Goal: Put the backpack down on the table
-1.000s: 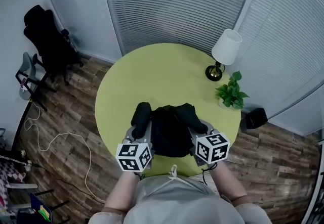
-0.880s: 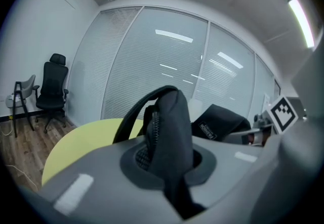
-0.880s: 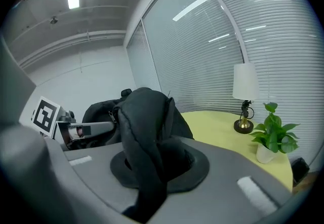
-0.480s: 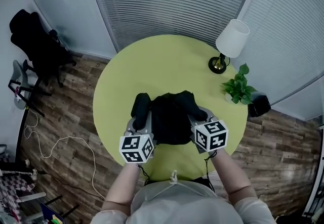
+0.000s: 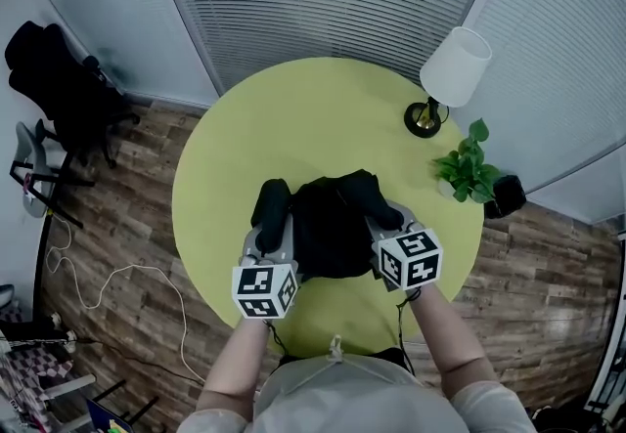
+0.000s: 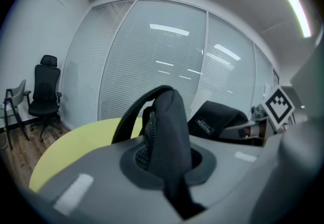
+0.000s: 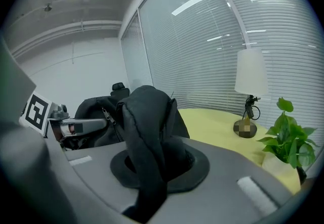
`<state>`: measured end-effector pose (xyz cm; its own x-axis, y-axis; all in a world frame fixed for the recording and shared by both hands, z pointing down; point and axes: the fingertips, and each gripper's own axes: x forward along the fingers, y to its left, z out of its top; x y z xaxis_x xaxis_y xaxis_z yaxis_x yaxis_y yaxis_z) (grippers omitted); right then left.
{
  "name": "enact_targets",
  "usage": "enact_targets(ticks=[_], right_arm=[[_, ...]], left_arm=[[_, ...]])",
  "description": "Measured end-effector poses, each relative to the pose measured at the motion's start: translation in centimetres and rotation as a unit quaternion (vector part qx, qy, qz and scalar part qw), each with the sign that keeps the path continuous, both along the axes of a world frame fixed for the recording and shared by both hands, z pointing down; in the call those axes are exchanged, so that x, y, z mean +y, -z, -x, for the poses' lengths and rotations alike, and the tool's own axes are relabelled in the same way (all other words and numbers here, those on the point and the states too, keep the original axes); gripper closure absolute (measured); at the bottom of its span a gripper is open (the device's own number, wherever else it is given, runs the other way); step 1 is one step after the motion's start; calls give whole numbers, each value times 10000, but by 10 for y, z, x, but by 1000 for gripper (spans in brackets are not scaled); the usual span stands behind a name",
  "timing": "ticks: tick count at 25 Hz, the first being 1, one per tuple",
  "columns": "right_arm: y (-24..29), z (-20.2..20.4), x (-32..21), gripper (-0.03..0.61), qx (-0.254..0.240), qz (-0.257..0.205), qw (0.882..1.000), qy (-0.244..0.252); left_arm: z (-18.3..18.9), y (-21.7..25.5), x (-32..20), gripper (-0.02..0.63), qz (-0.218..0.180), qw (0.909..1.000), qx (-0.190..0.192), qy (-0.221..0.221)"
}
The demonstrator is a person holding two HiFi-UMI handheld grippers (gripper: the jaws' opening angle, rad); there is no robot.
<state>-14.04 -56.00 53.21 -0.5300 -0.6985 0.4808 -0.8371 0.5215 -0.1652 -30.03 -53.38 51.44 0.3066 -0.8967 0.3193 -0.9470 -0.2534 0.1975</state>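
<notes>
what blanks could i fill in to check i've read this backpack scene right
1. The table has a ____ top.
2. The left gripper and the right gripper are each ____ on the backpack.
3. The lamp beside the plant has a ____ shade.

Missing words: round; shut; white
</notes>
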Motion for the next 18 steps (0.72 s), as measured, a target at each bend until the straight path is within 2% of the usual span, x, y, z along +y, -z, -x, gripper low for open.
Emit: enact_targets(ticks=[11,18], right_arm=[[-26,-17,-10,537,-56,181,9995,-261],[-52,-29,-12,537,333,334,9974,-544]], left_arm=[[15,-30,-5,583,301,9994,-149,-49],[18,-50,-6,577,314,9988,-363,6]])
